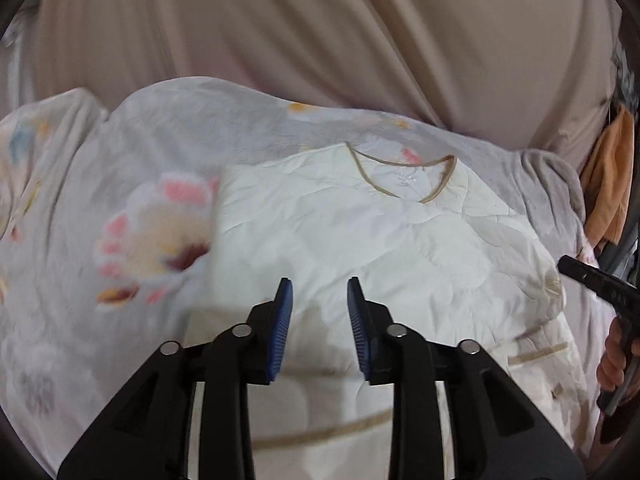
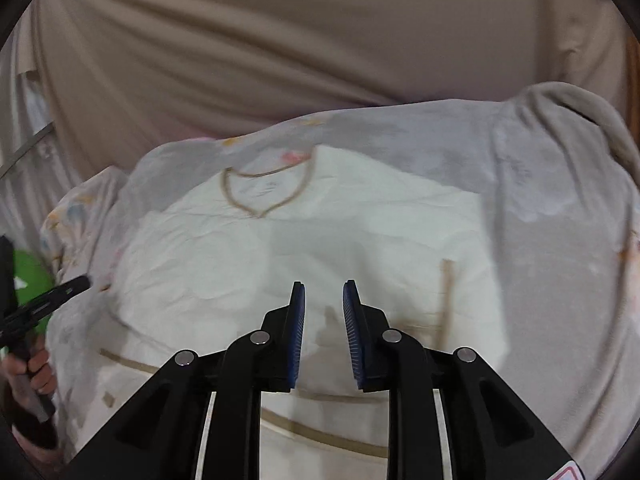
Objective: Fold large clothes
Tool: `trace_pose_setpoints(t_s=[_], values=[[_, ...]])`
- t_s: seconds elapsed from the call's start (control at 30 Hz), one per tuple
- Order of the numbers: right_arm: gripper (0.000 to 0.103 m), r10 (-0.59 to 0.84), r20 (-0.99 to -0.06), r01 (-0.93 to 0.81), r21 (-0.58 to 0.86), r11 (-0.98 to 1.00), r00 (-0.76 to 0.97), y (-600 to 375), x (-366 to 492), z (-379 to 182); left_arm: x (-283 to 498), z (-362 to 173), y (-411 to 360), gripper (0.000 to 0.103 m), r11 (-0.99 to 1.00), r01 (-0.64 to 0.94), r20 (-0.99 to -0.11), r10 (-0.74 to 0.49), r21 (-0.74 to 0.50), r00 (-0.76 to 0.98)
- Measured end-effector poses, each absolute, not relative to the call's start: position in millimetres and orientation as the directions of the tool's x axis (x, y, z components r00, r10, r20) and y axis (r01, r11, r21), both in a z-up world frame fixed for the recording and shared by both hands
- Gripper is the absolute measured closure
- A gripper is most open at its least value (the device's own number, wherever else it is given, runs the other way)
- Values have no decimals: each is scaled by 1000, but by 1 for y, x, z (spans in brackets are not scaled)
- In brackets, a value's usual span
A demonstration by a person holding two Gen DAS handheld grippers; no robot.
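Observation:
A cream quilted top [image 1: 360, 232] with tan trim and a V neckline lies flat on a floral bedspread [image 1: 120, 208], its sides folded in. My left gripper [image 1: 320, 292] is open and empty, hovering over the garment's lower middle. My right gripper [image 2: 323, 296] is open and empty too, over the same garment [image 2: 280, 248] near its lower middle. The right gripper's body [image 1: 592, 276] shows at the right edge of the left wrist view, and the left gripper's body [image 2: 44, 300] at the left edge of the right wrist view.
A beige curtain [image 1: 320, 32] hangs behind the bed. A grey blanket [image 2: 568, 104] is bunched at the far right corner. An orange cloth [image 1: 608, 184] hangs at the right. The floral bedspread [image 2: 560, 240] extends on both sides of the garment.

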State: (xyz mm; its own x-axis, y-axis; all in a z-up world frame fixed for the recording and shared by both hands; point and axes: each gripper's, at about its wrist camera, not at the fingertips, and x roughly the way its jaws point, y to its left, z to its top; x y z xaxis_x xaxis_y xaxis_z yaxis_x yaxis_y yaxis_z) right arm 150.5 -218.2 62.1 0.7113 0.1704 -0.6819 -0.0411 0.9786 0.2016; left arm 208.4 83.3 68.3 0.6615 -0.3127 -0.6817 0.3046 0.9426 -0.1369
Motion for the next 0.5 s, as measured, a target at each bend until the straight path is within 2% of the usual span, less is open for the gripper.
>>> trace_pose_setpoints(t_s=[0.1,0.2,0.23,0.33,0.4,0.47,0.5], values=[[82,226,-732,-160,160,974,643,-169,181,32,240,38,53,74,950,308,-736,-249,-58,629],[94,146,-784,-162,58,985,604,-162,190,-2,253,9,58,73,960,280,-766,-199,-26,611],[94,136,-785,-156,50,986,605,-172,187,-8,251,5,66,73,964,266,-764,-180,-12,620],[98,119,-786,-73,94,993,607,-226,171,-11,247,-4,95,73,969,248,-768,-166,-10,619],[98,43,-789,48,91,995,613,-264,162,-5,243,-10,107,73,966,257,-764,-190,-33,616],[96,-38,-774,145,70,987,631,-284,160,10,238,-9,107,73,969,245,-760,-172,-17,627],[92,-30,-764,138,78,987,645,-284,161,19,234,-4,107,73,974,228,-761,-157,-12,630]])
